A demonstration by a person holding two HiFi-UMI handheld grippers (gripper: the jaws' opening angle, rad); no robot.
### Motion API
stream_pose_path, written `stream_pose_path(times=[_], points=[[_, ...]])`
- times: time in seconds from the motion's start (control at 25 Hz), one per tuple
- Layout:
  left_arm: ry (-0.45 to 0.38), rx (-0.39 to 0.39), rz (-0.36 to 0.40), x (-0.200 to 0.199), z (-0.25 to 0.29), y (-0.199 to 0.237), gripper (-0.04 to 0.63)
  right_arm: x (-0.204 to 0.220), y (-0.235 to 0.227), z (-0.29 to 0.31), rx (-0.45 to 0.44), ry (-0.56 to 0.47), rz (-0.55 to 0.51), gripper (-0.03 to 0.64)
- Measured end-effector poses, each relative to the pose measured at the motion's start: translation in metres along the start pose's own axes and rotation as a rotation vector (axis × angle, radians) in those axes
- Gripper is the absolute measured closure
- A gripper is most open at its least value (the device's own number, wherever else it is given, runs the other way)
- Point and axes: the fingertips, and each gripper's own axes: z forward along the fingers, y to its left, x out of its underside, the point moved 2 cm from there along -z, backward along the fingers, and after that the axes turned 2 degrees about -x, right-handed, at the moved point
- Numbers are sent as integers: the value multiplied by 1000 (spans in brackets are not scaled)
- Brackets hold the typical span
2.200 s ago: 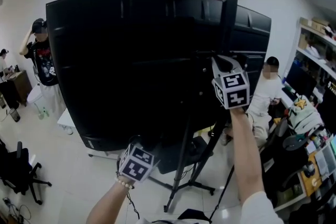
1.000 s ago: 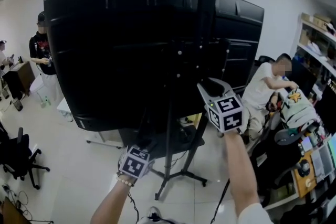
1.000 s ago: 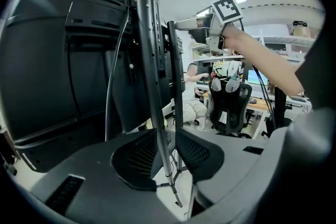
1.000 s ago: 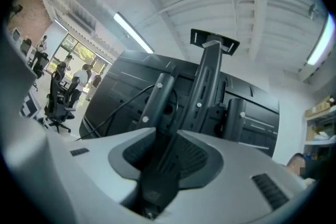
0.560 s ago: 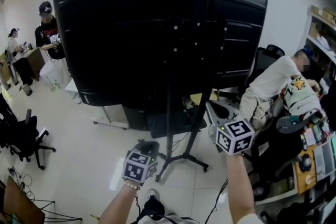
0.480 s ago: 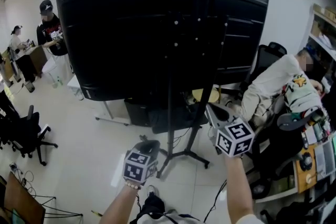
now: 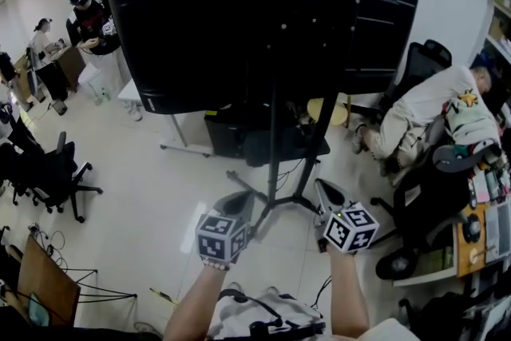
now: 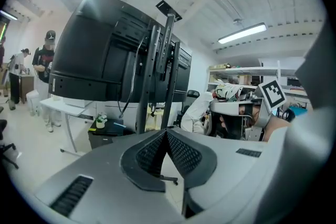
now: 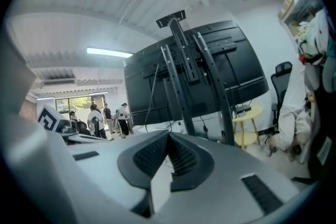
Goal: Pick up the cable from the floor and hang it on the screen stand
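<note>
Head view: both tongs were held low in front of the person, above the floor point(image 7: 152, 196), with the pole of the screen stand point(image 7: 273, 148) rising between and beyond them. The left tongs point(image 7: 242, 199) and the right tongs point(image 7: 324, 188) were each shown fully closed. In the left gripper view the jaws of the left tongs point(image 8: 166, 134) were pressed together with nothing between them, and the same was seen of the right tongs point(image 9: 169, 137) in the right gripper view. Neither held anything.

A thin dark cable point(image 8: 131, 78) was seen draped down the back of the screen stand point(image 8: 167, 71), beside its uprights and behind the black screen point(image 7: 223, 12). It was picked out again in the right gripper view as a cable point(image 9: 151, 93) hanging on the left side of the stand point(image 9: 181, 60). In the head view it could not be told apart from the dark screen. No cable was plainly made out on the floor between the tongs.

The cable was judged to be hung already. It lay ahead of and above both tongs, its long axis close to upright along the stand. As it hung toward the left of the uprights, the left hand was judged slightly nearer, should any adjusting be wanted
</note>
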Motion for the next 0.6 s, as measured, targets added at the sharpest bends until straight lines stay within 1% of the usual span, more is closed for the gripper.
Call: stream_pose_path(times=[0.12, 0.24, 0.32, 0.48, 0.6], points=[[32, -7, -10, 14, -5, 7, 594, 29, 13, -3, 29, 48, 0, 617], [48, 7, -22, 21, -9, 13, 594, 43, 28, -5, 46, 62, 20, 617], [38, 20, -22, 15, -8, 16, 594, 41, 35, -1, 47, 67, 4, 617], [29, 41, 13, 6, -8, 16, 594, 31, 45, 1, 48, 51, -17, 617], [28, 54, 22, 4, -9, 17, 594, 27, 54, 5, 43, 50, -45, 617]])
